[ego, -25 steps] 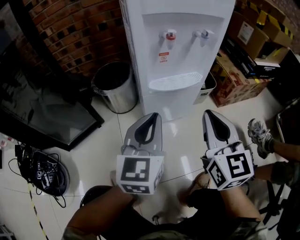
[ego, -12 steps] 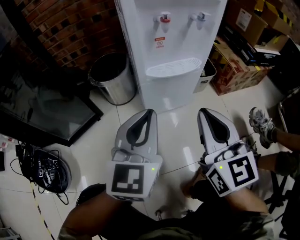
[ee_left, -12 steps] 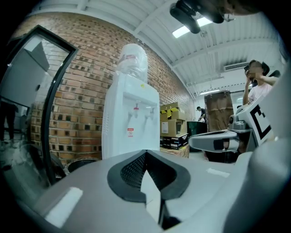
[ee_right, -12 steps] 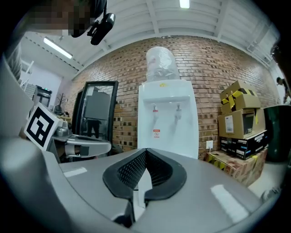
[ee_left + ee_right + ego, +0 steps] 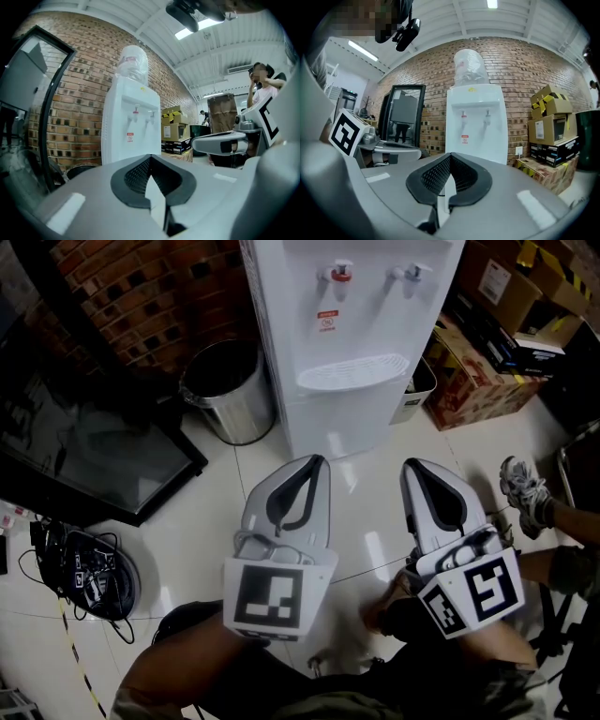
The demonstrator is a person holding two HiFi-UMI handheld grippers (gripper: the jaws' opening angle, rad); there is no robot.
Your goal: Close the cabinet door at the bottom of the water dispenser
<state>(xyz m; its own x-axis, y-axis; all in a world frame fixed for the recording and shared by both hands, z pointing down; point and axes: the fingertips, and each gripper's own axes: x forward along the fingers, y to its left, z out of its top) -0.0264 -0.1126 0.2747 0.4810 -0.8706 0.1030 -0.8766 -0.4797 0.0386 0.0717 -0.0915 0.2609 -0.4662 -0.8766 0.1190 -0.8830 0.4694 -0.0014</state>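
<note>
Left gripper (image 5: 316, 465) is pressed together with nothing between its jaws, and the right gripper (image 5: 414, 467) is likewise pinched tight and empty. Both hang side by side above the pale floor (image 5: 234, 512), pointing at the water dispenser (image 5: 352, 324) just ahead. The cabinet door (image 5: 342, 423) sits low on the dispenser's front, clear of both grippers. A metal bin (image 5: 225, 399) stands left of the dispenser, cardboard boxes (image 5: 473, 381) to its right.

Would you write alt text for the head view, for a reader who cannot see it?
The left gripper and right gripper, both shut, point at a white water dispenser; a metal bin and cardboard boxes flank it.
</note>
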